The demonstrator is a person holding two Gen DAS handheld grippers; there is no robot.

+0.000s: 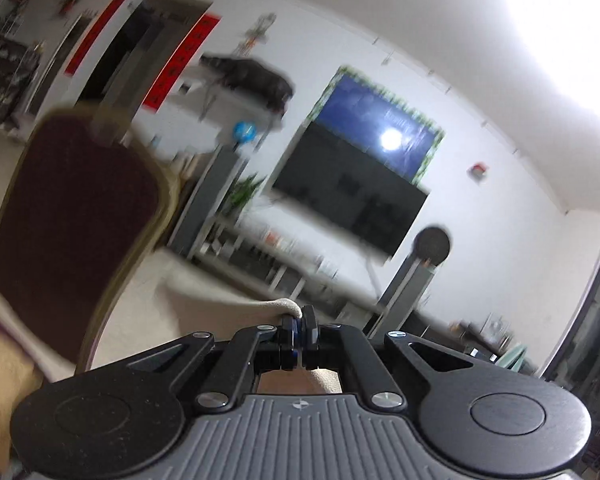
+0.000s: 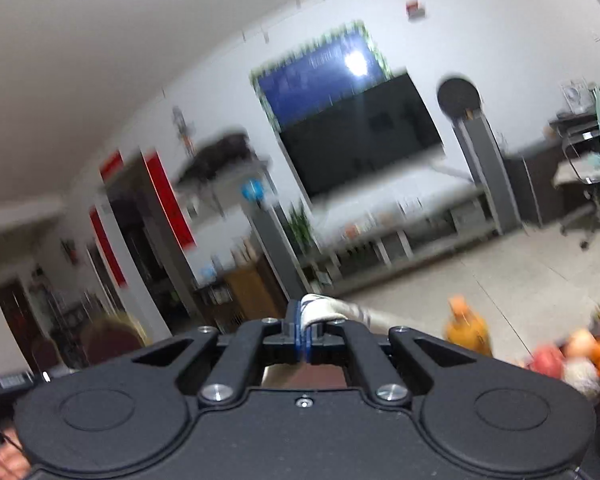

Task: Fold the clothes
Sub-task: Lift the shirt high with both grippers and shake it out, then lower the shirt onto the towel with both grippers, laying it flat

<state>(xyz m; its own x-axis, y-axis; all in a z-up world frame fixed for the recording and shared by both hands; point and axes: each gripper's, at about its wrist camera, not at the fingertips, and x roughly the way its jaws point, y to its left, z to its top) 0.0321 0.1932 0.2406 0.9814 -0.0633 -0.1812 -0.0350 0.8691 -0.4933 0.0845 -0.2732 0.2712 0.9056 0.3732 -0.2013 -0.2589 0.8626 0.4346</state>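
The cloth [image 1: 236, 300] probably hangs as one span between both claws. In the left view it runs left from the left gripper [image 1: 299, 326]; the right gripper [image 2: 307, 320] also pinches an edge.

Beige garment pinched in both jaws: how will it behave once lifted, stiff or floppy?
Likely floppy: the beige garment bunches into a soft roll at the left gripper and folds over the right gripper. Probably light, since thin shut jaws hold it. It may sag between the grips.
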